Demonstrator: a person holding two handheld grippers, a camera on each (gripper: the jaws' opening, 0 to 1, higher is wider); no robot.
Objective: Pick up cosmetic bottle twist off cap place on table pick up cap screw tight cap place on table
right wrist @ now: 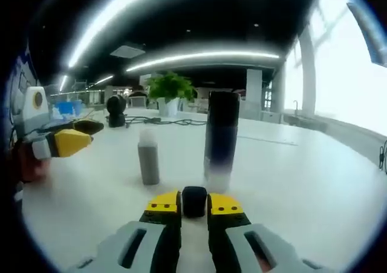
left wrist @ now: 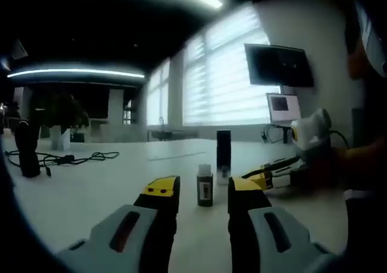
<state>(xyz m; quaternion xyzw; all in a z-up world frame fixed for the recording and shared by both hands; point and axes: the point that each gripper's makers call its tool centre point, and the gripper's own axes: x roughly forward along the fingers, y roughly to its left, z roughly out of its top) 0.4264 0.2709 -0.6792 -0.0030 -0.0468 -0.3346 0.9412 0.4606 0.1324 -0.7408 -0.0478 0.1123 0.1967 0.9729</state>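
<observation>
**Cap held off the bottle, both grippers low over the surface**

Left gripper view. The left gripper [left wrist: 204, 194] stands with its jaws well apart and nothing between them. Just ahead of the gap, a small grey cosmetic bottle [left wrist: 205, 186] stands upright on the white surface [left wrist: 91, 194], uncapped, its pale neck on top. Beyond it and slightly to the right-jaw side stands a tall dark bottle [left wrist: 224, 152] with a clear base. Open surface stretches to the left-jaw side as far as a loose black cable [left wrist: 66, 158] and a dark upright object [left wrist: 27, 149] near the far edge. From the right-jaw side the right gripper [left wrist: 266, 177] enters, with a hand behind it.

Right gripper view. The right gripper [right wrist: 194, 204] is closed on a small black cap [right wrist: 194, 201], pinched between its yellow-tipped jaws. The cosmetic bottle [right wrist: 148, 158] stands ahead on the left-jaw side, apart from the cap; the tall dark bottle [right wrist: 221, 141] stands ahead, just to the right-jaw side. The left gripper [right wrist: 75, 137] enters from the left-jaw side. Bare surface [right wrist: 302, 182] opens widely to the right-jaw side.

View differences. The right gripper view shows the cap, a potted plant [right wrist: 170, 91] and a dark round-headed object [right wrist: 115, 109] at the far edge; the left gripper view shows a wall monitor [left wrist: 278, 65] and a laptop screen [left wrist: 282, 107].
</observation>
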